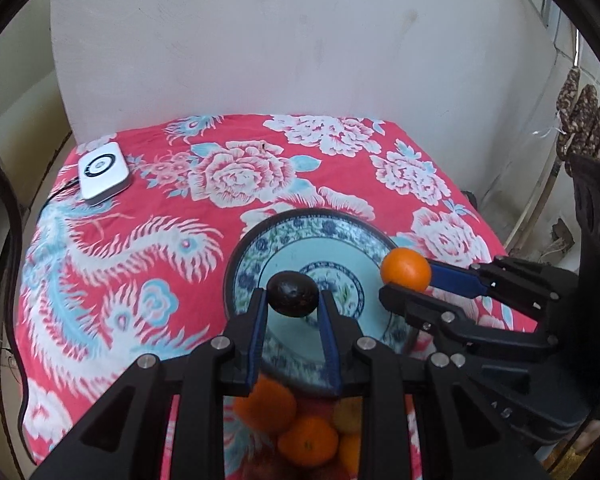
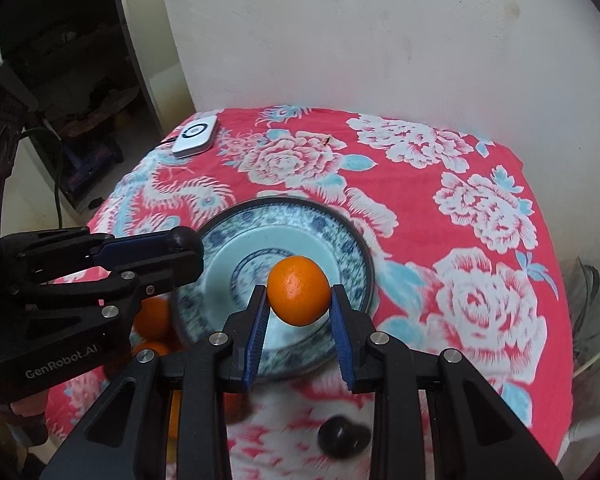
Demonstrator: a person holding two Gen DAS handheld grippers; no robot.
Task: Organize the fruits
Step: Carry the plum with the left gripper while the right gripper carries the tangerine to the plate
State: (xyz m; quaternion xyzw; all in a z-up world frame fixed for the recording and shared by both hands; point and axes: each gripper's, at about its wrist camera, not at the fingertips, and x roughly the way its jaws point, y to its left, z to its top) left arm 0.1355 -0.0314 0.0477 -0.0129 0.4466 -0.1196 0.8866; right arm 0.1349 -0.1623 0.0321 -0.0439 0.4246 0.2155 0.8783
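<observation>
Left gripper [image 1: 293, 298]: jaws are clamping a dark fruit [image 1: 293, 294], possibly an avocado, and holding it over the near part of the plate [image 1: 260, 236].
Right gripper [image 2: 299, 298]: jaws are clamping an orange [image 2: 299, 290] at its widest part and holding it above the plate centre.
Plate: it is sitting on the floral cloth [image 1: 140, 208] covering the desk, with no fruit lying in it.
Remaining fruit: several oranges [image 1: 306, 440] are lying near the plate's front edge, under the left gripper.
Handling, orange: it is looking firm, round and light; it is likely to roll, so grip across the middle and release low.
Handling, dark fruit: the skin is looking smooth and possibly soft; light pressure across the short axis is advisable.
Handling, plate: it is looking ceramic and breakable; avoid dropping fruit into it.
Left view only: the pile of oranges is showing clearly.
Right view only: another dark fruit [image 2: 343, 438] is lying on the cloth near the front edge.
Both views: a white device [image 1: 104, 172] is resting at the far left corner.
</observation>
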